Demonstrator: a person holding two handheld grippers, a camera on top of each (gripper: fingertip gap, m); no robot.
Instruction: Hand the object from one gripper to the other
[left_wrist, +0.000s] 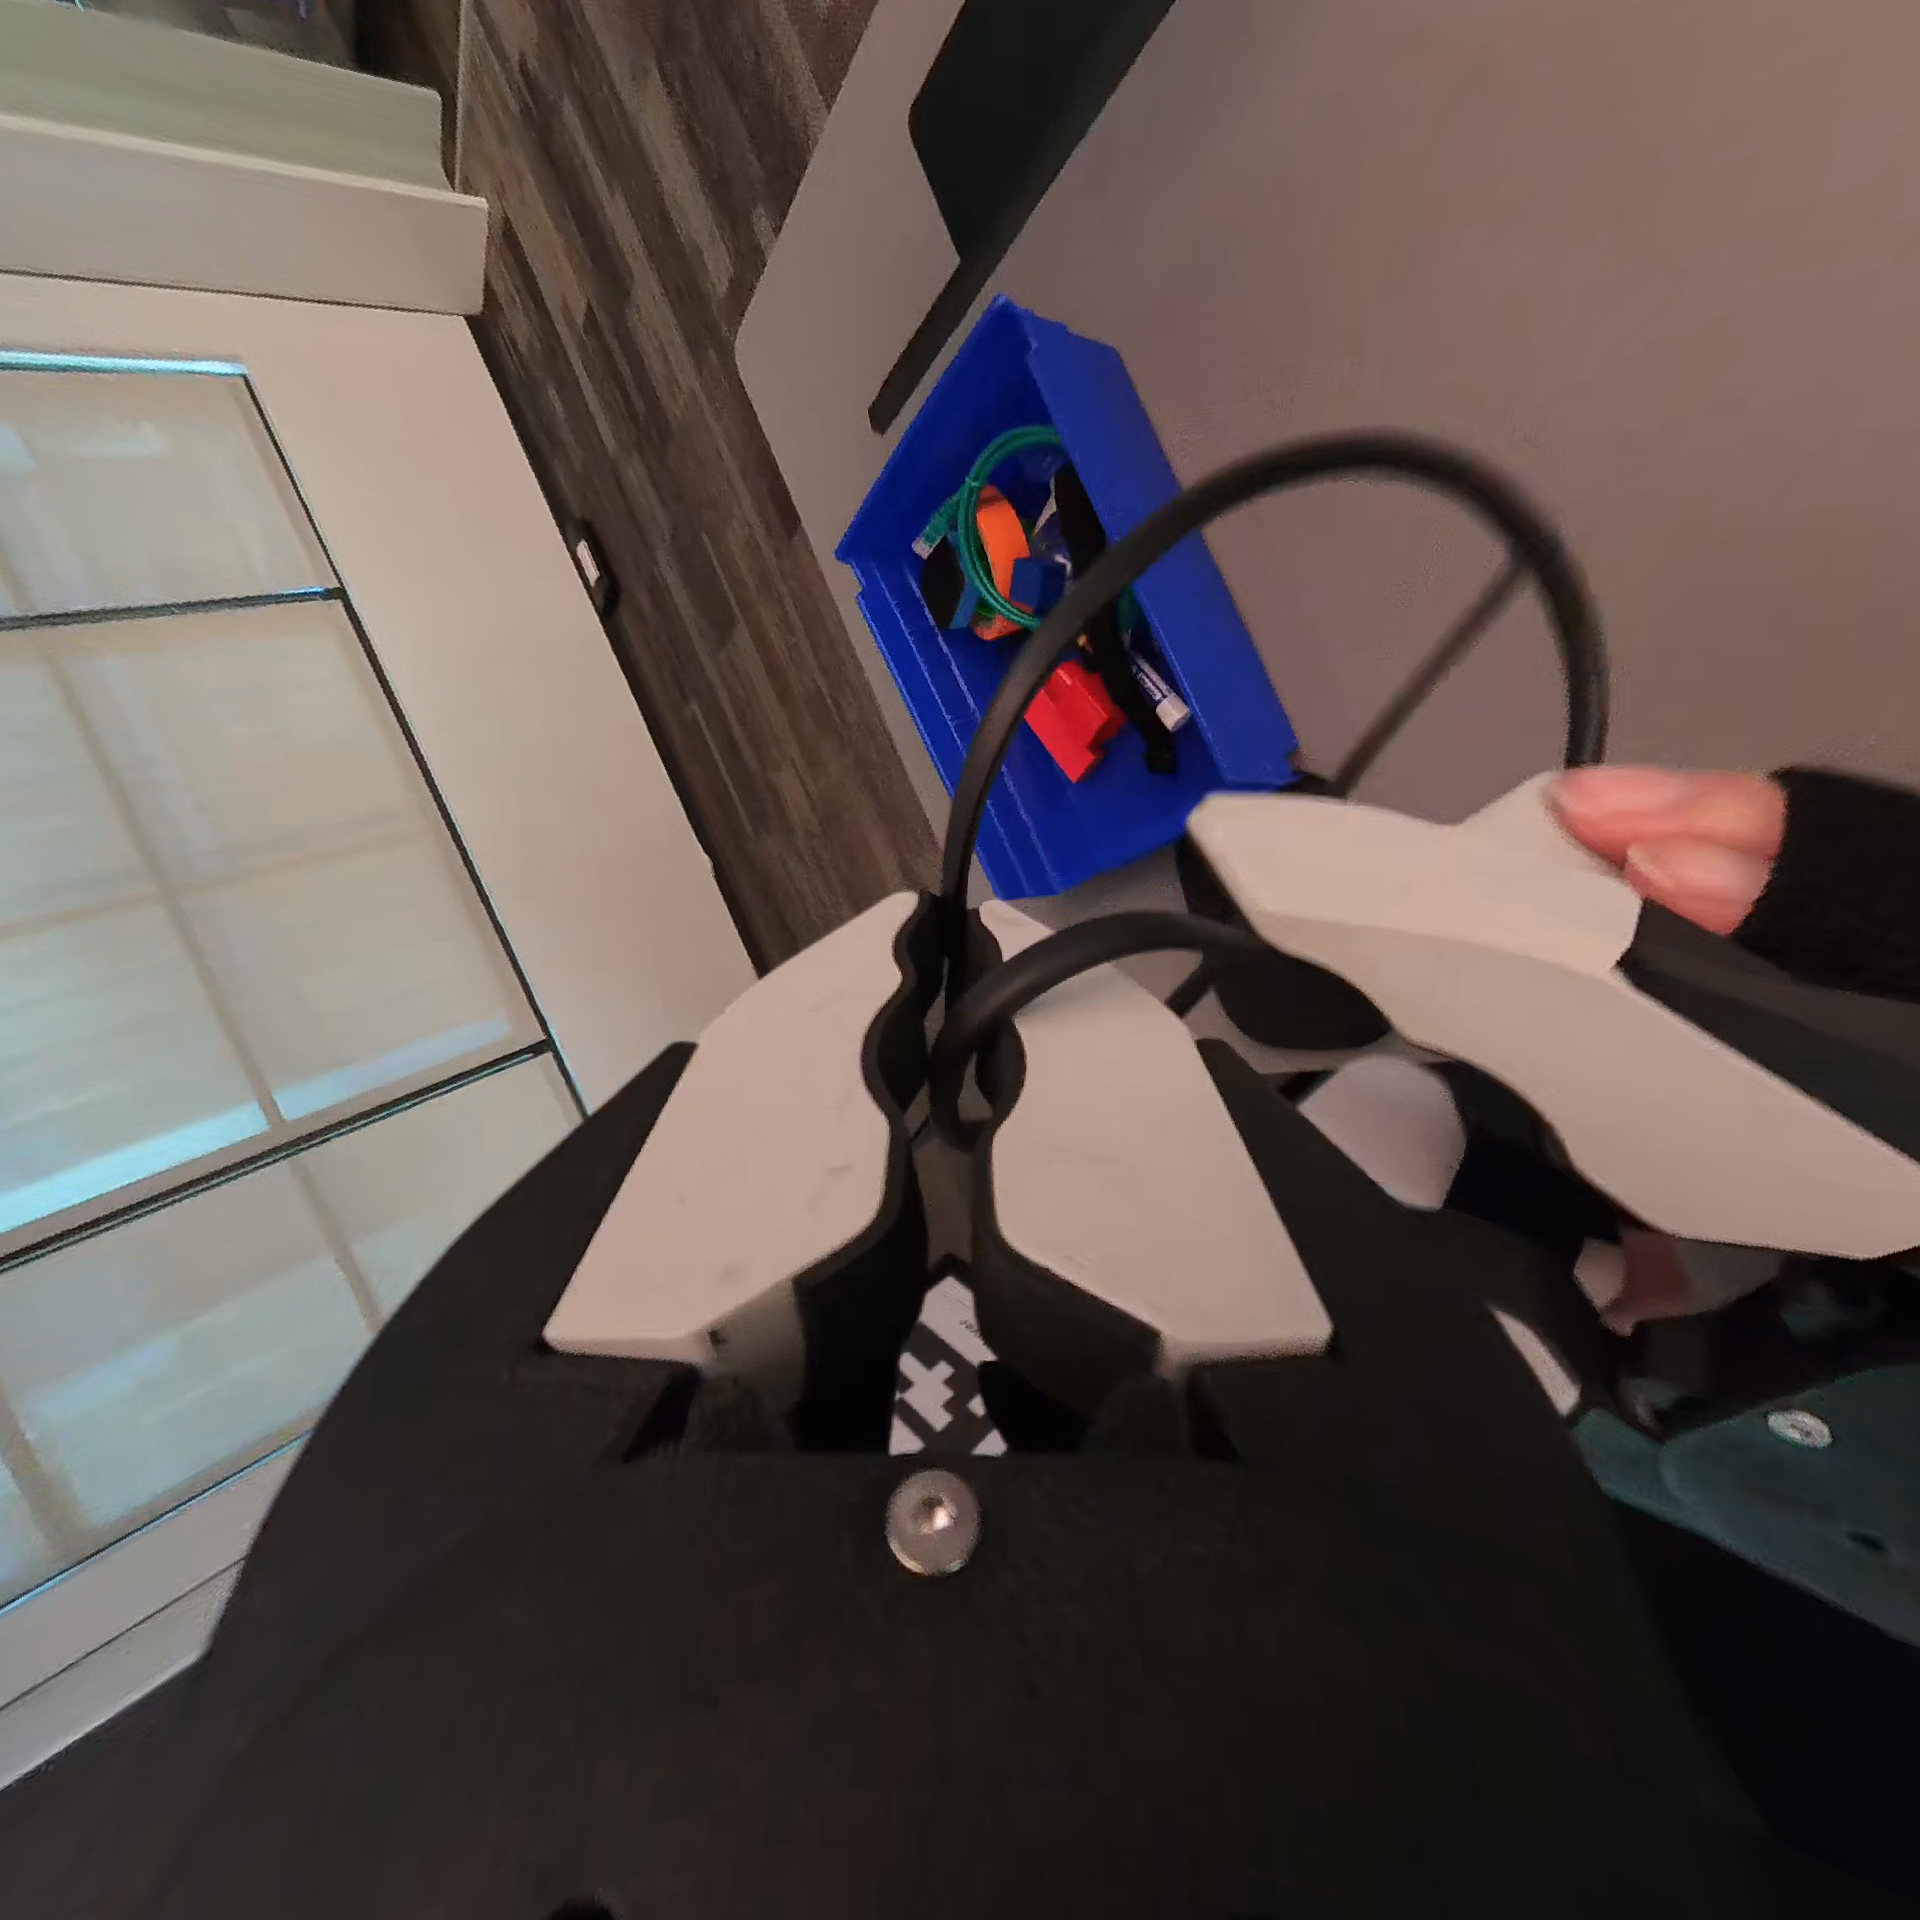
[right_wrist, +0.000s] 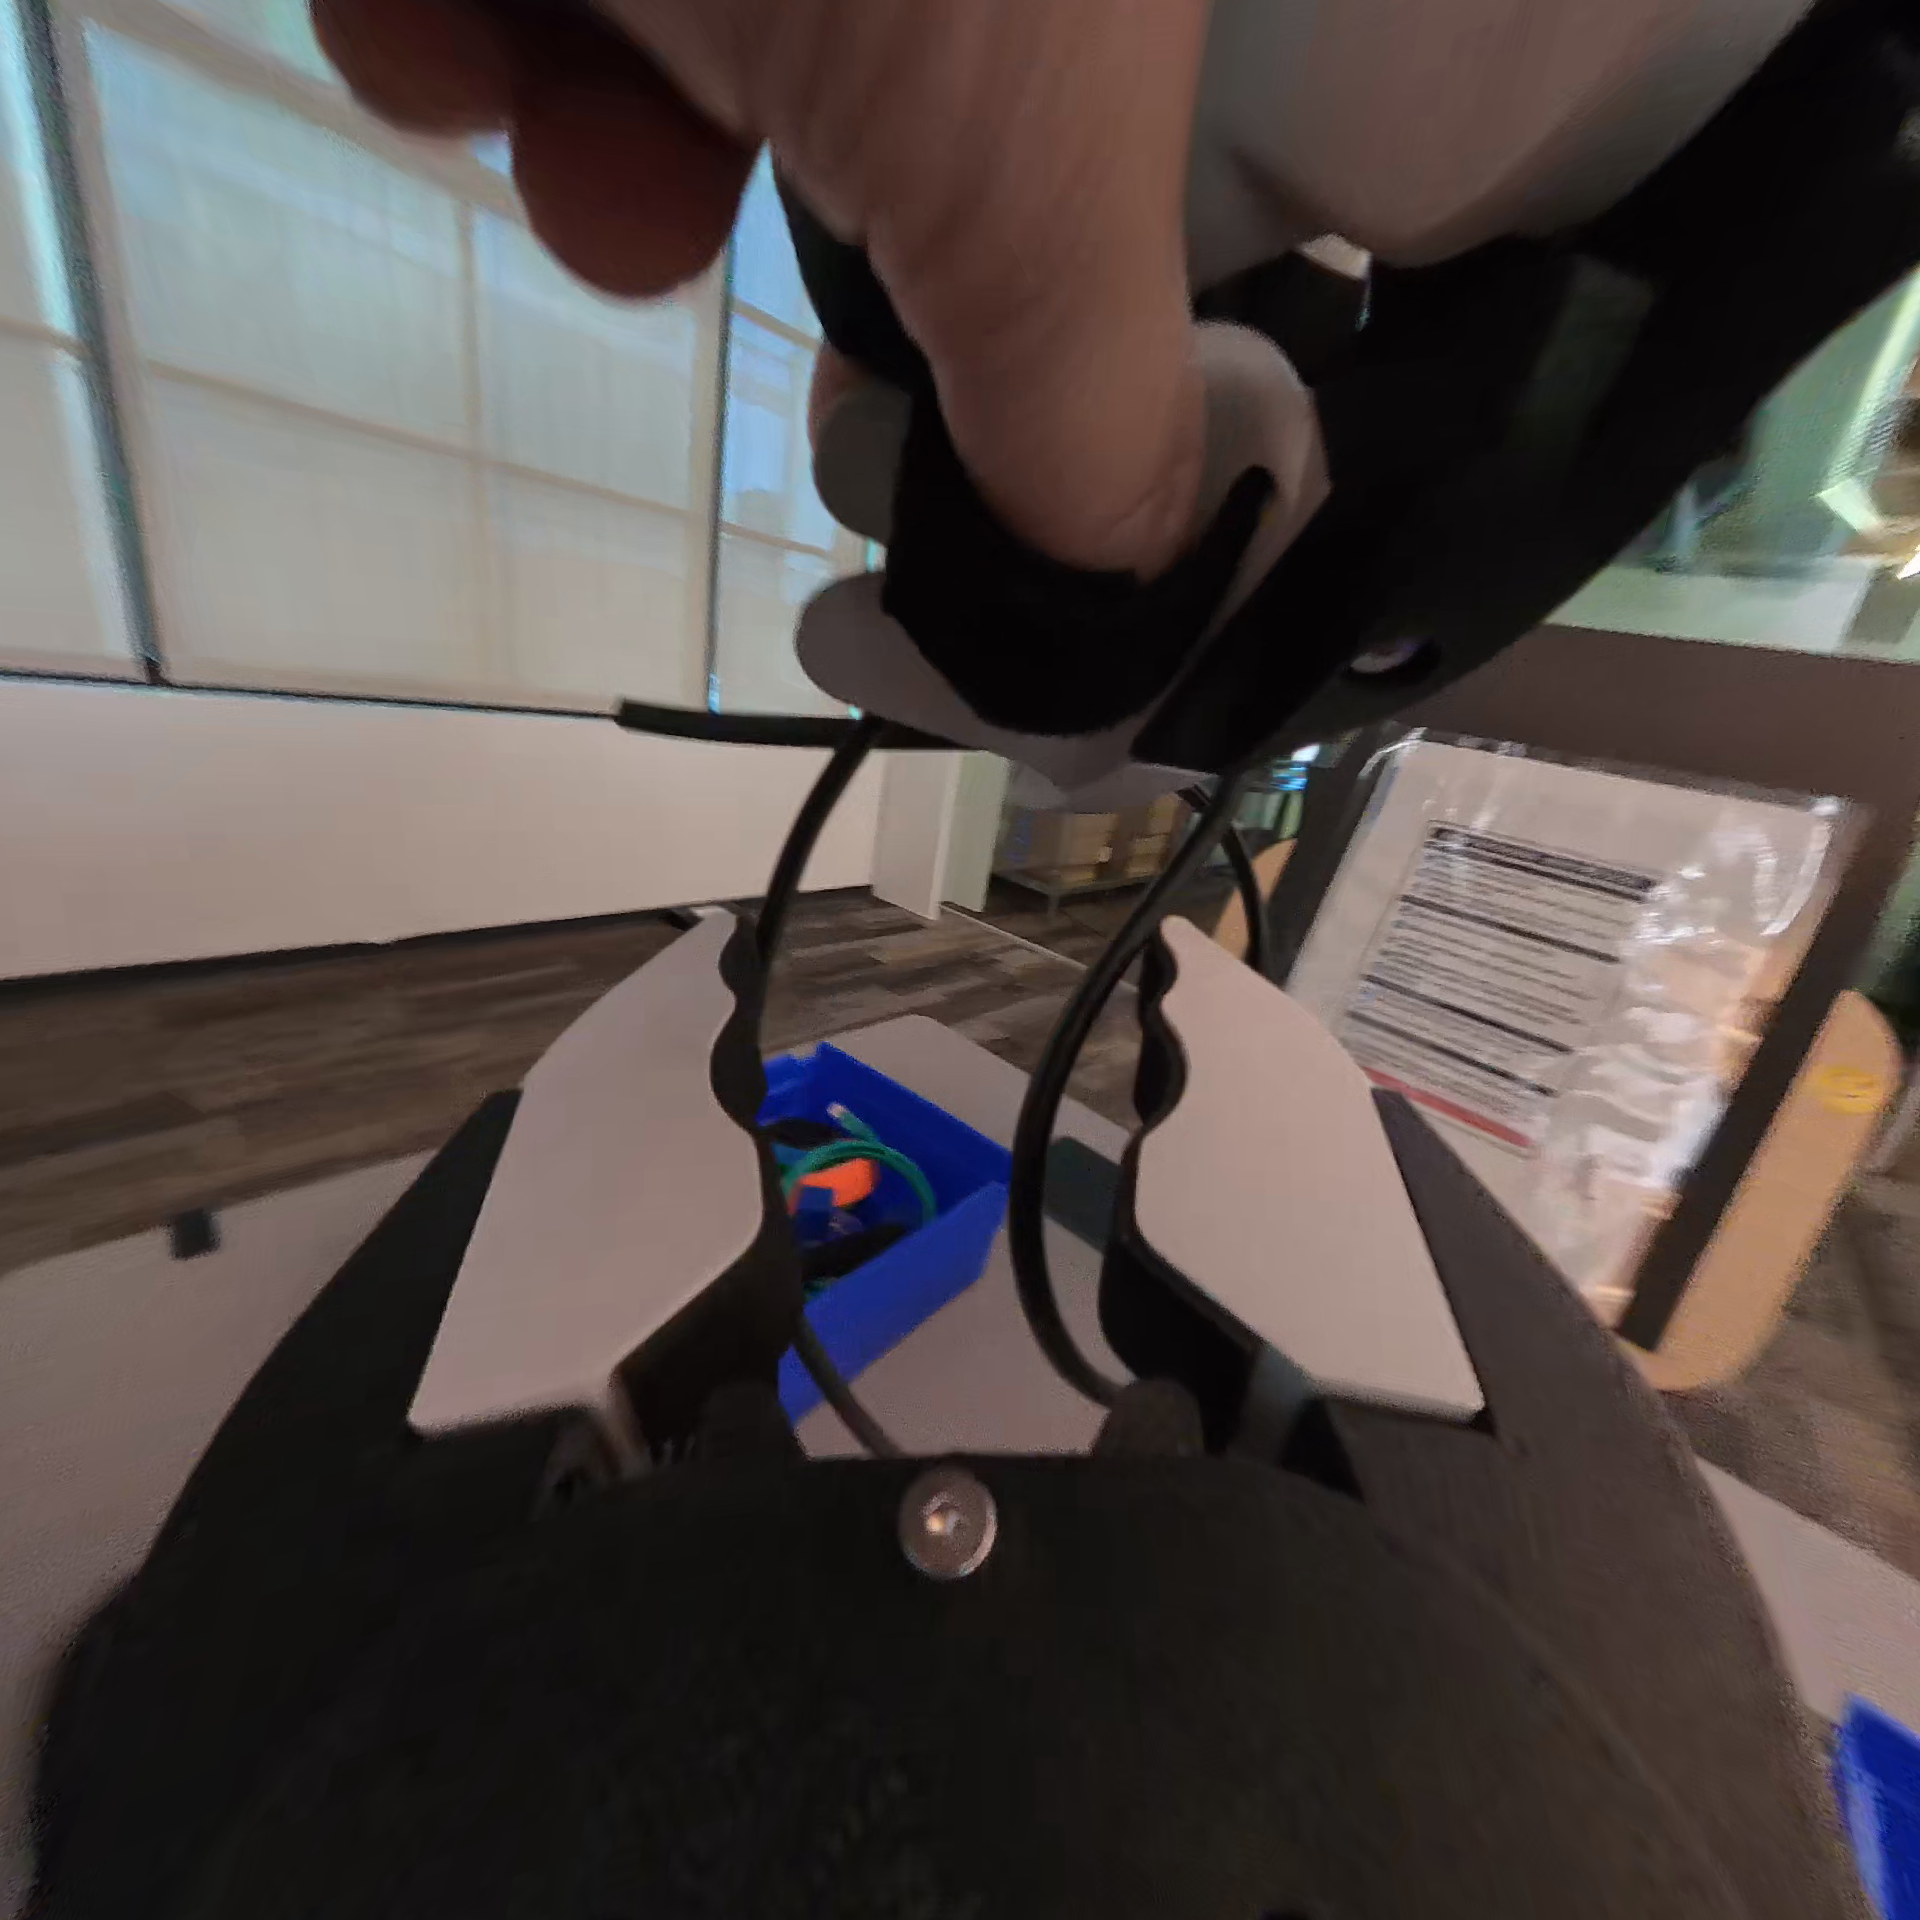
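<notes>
A black cable (left_wrist: 1351, 449) coiled in loops is the object. My left gripper (left_wrist: 951, 935) is shut on it, with the strands pinched between its black pads and a big loop arching up and to the right. In the right wrist view my right gripper (right_wrist: 951, 930) is open, and the cable (right_wrist: 1034, 1101) hangs down through the gap between its jaws. The left gripper (right_wrist: 1049, 727), held by a hand (right_wrist: 987, 260), grips the cable just above. One right gripper finger (left_wrist: 1403, 904) shows beside the loop in the left wrist view.
A blue bin (left_wrist: 1195, 613) with a green cable, red block and other small items sits on the grey table (left_wrist: 1558, 260) below both grippers; it also shows in the right wrist view (right_wrist: 904, 1268). Windows and a white wall lie beyond. A plastic-covered sheet (right_wrist: 1538, 966) stands at right. Both grippers' tips are close together, under 4 cm apart.
</notes>
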